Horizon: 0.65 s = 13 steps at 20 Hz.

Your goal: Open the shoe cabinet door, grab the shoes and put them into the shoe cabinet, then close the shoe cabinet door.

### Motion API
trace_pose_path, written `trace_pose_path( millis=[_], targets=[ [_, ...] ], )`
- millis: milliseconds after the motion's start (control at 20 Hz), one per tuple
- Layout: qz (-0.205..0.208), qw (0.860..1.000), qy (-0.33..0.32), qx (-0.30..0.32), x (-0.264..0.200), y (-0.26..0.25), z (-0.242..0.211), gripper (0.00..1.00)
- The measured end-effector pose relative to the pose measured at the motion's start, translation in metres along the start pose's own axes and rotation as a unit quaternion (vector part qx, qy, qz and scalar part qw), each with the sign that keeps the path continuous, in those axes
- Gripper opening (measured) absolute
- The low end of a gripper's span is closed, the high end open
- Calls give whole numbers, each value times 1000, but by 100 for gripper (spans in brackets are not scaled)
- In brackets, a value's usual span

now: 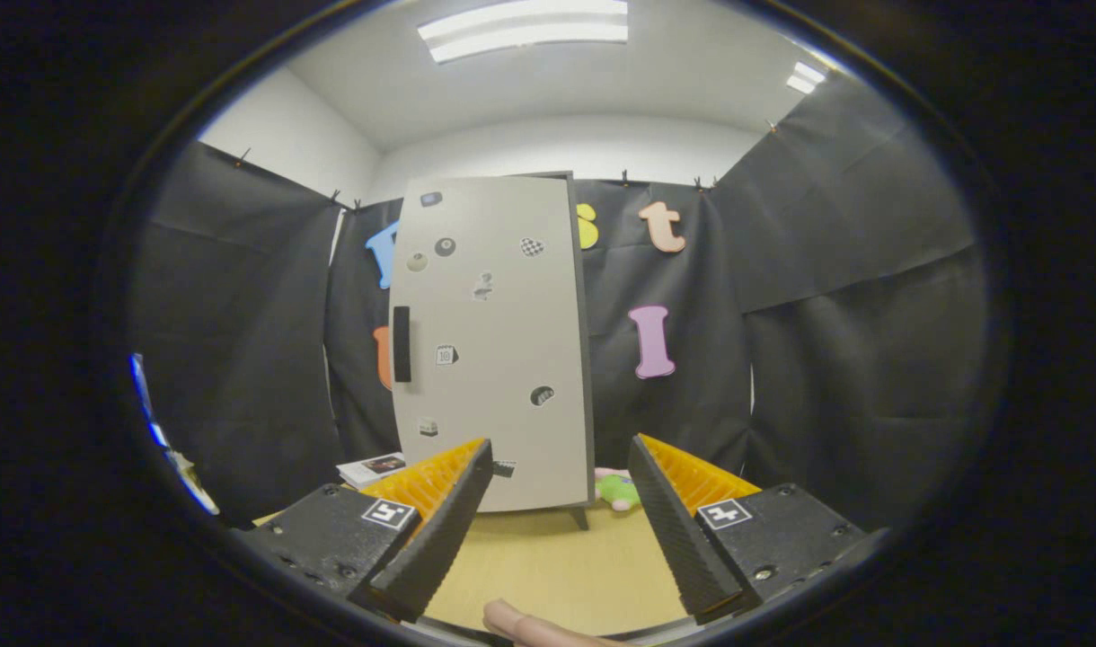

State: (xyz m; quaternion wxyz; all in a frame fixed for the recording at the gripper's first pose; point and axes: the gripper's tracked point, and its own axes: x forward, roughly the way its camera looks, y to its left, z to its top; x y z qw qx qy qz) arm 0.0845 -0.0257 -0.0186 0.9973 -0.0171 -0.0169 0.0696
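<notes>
Two fingers (pixel 440 503) of my gripper (pixel 561 526) stand wide apart with nothing between them — just bare wooden surface (pixel 548 562) showing through the gap. Beyond them, well ahead, I see the shoe cabinet (pixel 494 341) standing upright on the surface on short dark legs. Its pale grey door (pixel 490 359) is shut and dotted with small stickers, and a black vertical handle (pixel 402 344) sits on the door's left edge, roughly at mid height. To the left of the cabinet's foot, just past my left finger, a small booklet (pixel 373 468) lies flat on the surface. To the right of the cabinet's foot, between the fingers and further back, there is a green and pink soft item (pixel 618 490) — I cannot tell whether it is the shoes. A fingertip (pixel 521 624) shows below the gripper at the near edge of the surface
</notes>
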Motion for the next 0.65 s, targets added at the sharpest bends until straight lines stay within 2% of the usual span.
trace_pose_path(
  millis=[300, 650],
  targets=[
    [-14, 1000, 4, -3, -4, -15, -3, 99],
    [-8, 1000, 17, -3, 0, -8, -8, 99]
  ],
)
